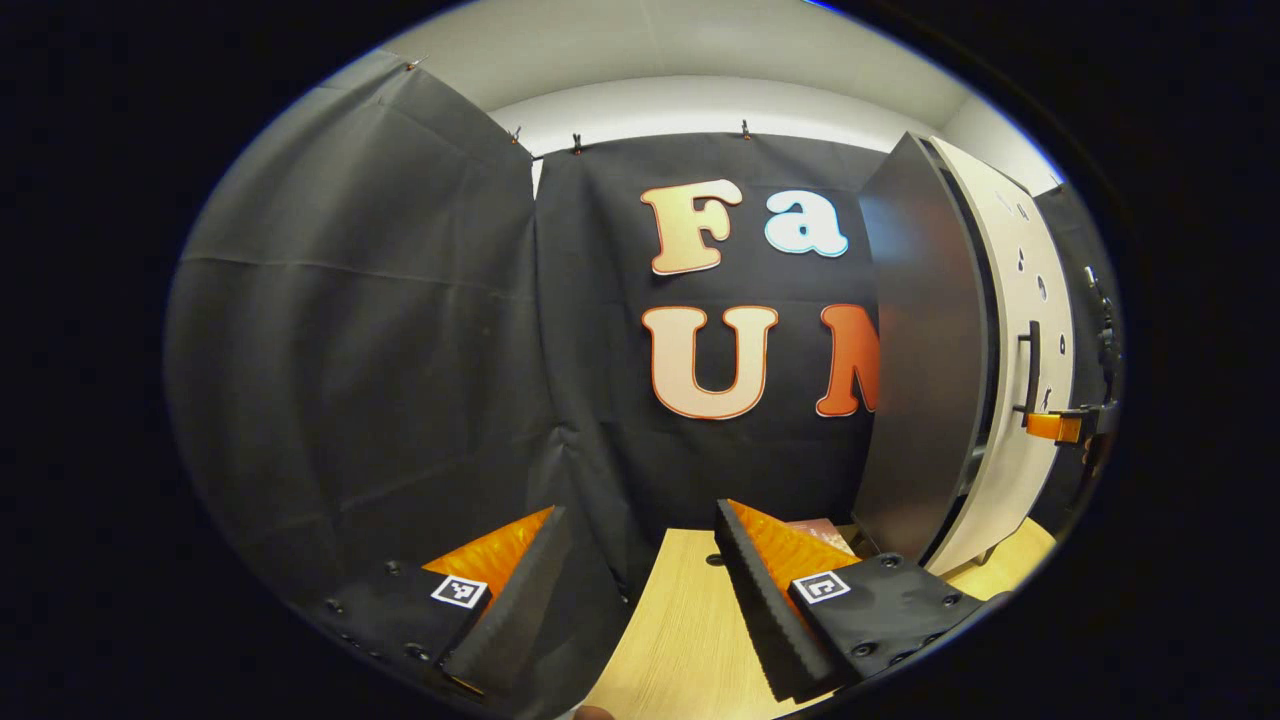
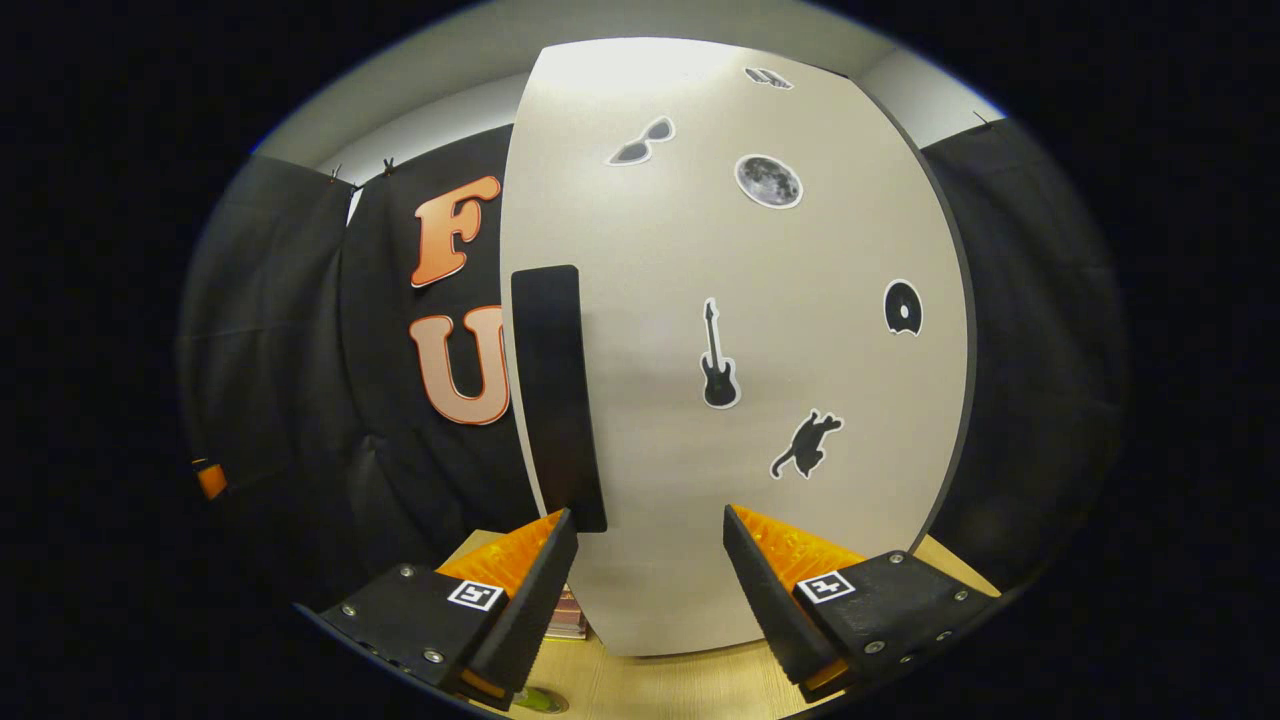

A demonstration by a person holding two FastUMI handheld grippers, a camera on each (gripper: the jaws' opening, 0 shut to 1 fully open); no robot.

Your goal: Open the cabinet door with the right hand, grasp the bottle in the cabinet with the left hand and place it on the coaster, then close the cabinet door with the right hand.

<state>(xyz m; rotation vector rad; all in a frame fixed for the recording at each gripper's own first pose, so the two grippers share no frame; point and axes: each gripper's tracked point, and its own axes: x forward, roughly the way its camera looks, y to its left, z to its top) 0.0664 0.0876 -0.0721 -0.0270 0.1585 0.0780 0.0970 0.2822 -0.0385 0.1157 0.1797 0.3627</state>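
The cabinet (image 1: 920, 350) stands at the right of the left gripper view, dark on its side, with a cream door (image 1: 1015, 300) and a black bar handle (image 1: 1030, 370). My right gripper (image 1: 1062, 427) hovers by that handle. In the right gripper view the door (image 2: 760, 450) carries stickers, and the handle (image 2: 555, 400) ends just above my left fingertip (image 2: 555, 545). My right gripper (image 2: 645, 580) is open with nothing between its fingers. My left gripper (image 1: 640, 590) is open too, over the wooden table (image 1: 680, 620). The door hides the bottle. A reddish flat thing (image 1: 822, 528) lies behind my right finger.
Black cloth walls close the booth at the back and left. A small stack of flat things (image 2: 567, 615) lies by the cabinet's foot, and a green thing (image 2: 540, 700) shows at the table's near edge. An orange part of the left gripper (image 2: 210, 480) peeks in at the far left.
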